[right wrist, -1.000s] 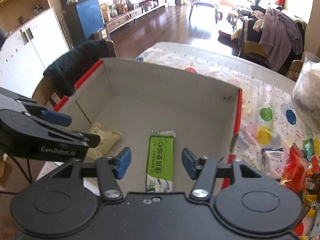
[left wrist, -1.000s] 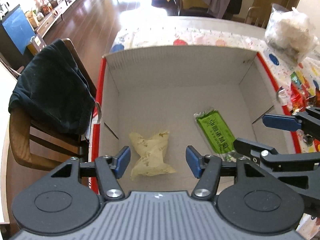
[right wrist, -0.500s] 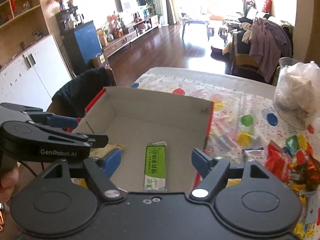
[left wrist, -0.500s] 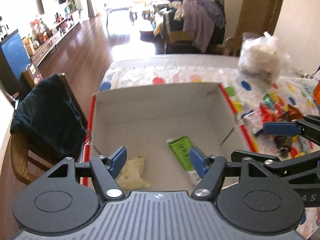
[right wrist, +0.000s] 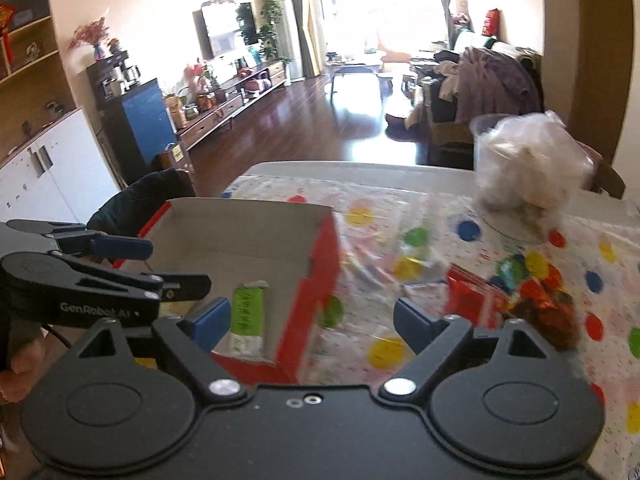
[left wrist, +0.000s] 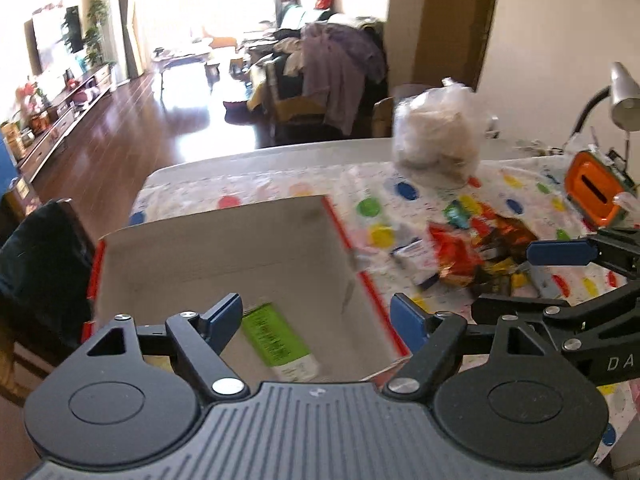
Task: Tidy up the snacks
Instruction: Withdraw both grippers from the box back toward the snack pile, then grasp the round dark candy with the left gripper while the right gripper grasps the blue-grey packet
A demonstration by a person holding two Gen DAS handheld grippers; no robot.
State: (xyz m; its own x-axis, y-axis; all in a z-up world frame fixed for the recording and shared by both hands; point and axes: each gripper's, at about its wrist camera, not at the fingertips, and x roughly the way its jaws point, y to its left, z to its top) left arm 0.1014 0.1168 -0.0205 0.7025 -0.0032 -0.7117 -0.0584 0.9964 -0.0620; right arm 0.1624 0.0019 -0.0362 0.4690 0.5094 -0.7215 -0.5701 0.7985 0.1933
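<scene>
Above the near edge of the worktop (left wrist: 280, 156), the left hand-held gripper (left wrist: 316, 318) hangs with its blue-padded jaws spreading wider and nothing between them. Beneath it sits an open grey cardboard box with red outer walls (left wrist: 224, 256), near the worktop's left edge. On the box floor lies a green rectangular snack packet (left wrist: 276, 340), close to the near wall; a pale yellowish packet (right wrist: 172, 314) shows only as a sliver to its left, mostly hidden by the gripper.

Just to the right, the right hand-held gripper (right wrist: 312, 322) is also opening its blue-padded jaws, empty, over the box's right wall and the cloth beside it. A hand (right wrist: 18, 364) grips the left tool's handle at the picture's left edge.

Covering the worktop is a white cloth with coloured dots (right wrist: 440, 216). To the right of the box, apart from it, a loose heap of red, orange and yellow snack wrappers (left wrist: 476, 248) lies on the cloth. Toward the far edge stands a clear plastic bag of pale contents (left wrist: 436, 136). At the far right are an orange box-shaped device (left wrist: 596, 188) and a silver desk lamp (left wrist: 624, 96). A chair draped with dark cloth (left wrist: 36, 264) stands off the left edge.
</scene>
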